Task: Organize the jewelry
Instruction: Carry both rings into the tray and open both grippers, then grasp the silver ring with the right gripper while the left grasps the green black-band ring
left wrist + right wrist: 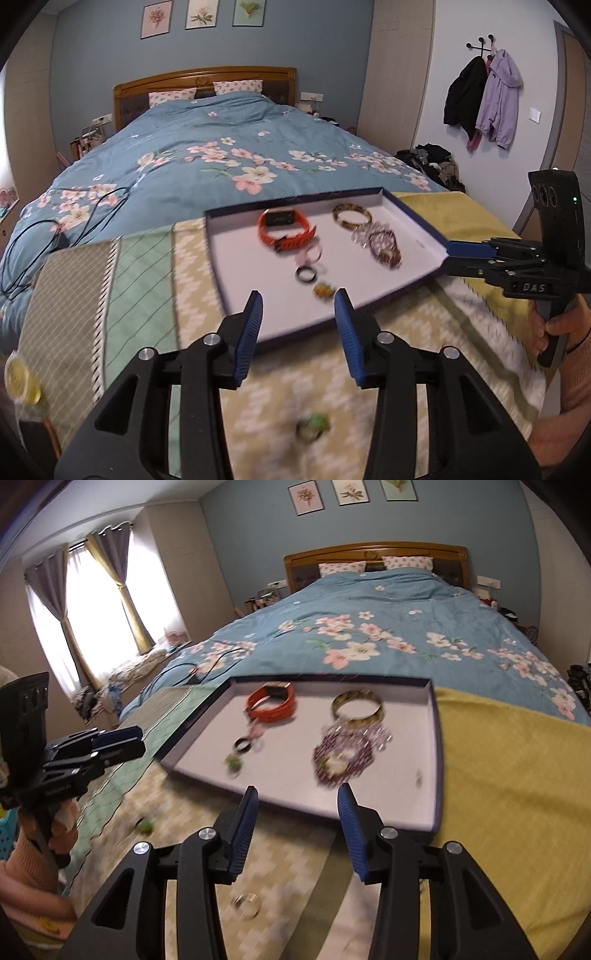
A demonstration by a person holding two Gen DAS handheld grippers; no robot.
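1. The left tool is being held with its blue-padded jaws spread and nothing between them; it is being pointed down at the patterned cloth that covers the foot of the bed, just short of the near edge of the shallow dark-rimmed white tray.
2. The right tool is likewise being held spread and empty, short of the same tray edge.
3. A green-stoned ring is being seen lying loose on the cloth, outside the tray, low between the left tool's arms and nearer to the person than its fingertips.
4. A pale metal ring is lying in the same relation beneath the right tool.
5. Each loose ring is judged nearer to the tool above it, so a drawing back and lowering is being called for, not a reach forward.
6. Already lying in the tray are an orange-strapped watch, a mottled yellow bangle, a purple beaded bracelet and small rings.
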